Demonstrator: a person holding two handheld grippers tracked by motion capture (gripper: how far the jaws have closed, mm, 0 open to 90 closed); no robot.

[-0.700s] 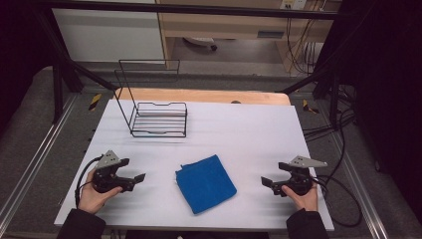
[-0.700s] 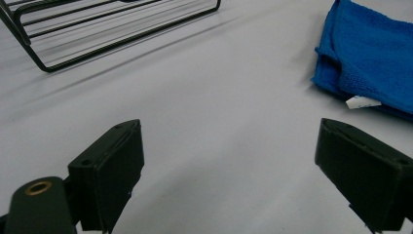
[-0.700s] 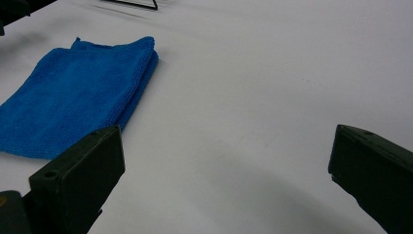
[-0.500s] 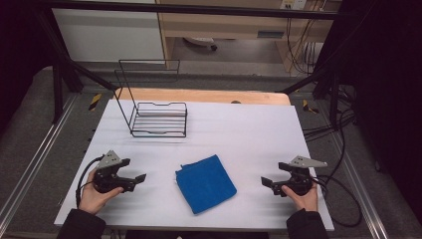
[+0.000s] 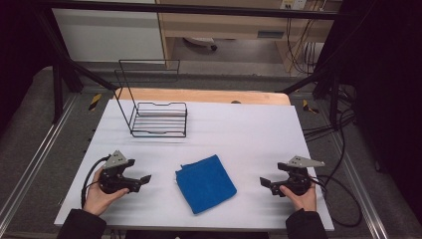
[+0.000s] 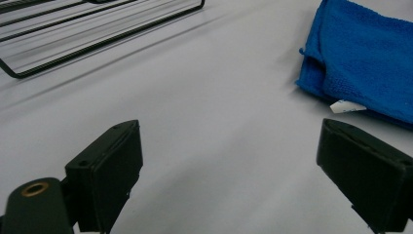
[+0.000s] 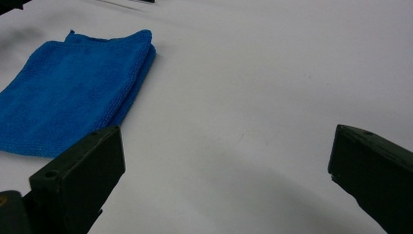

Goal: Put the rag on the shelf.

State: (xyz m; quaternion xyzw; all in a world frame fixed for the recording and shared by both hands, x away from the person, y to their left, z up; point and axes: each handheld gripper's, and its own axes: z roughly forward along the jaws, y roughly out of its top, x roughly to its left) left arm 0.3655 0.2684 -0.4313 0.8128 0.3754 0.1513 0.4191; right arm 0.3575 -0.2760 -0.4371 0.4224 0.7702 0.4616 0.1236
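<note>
High view: on the white table (image 5: 239, 129), a black wire rack (image 5: 158, 118) stands at 11 o'clock, and a folded blue cloth (image 5: 205, 182) lies at 6 o'clock, long axis running 11 to 5, midway between 2 grippers. The left gripper (image 5: 141, 180) and right gripper (image 5: 264, 183) both point inward at it with jaws wide and empty, the left seeming slightly nearer.

No writing can be read anywhere; the small white tag (image 6: 347, 106) at the blue cloth's (image 6: 363, 53) edge looks blank.
</note>
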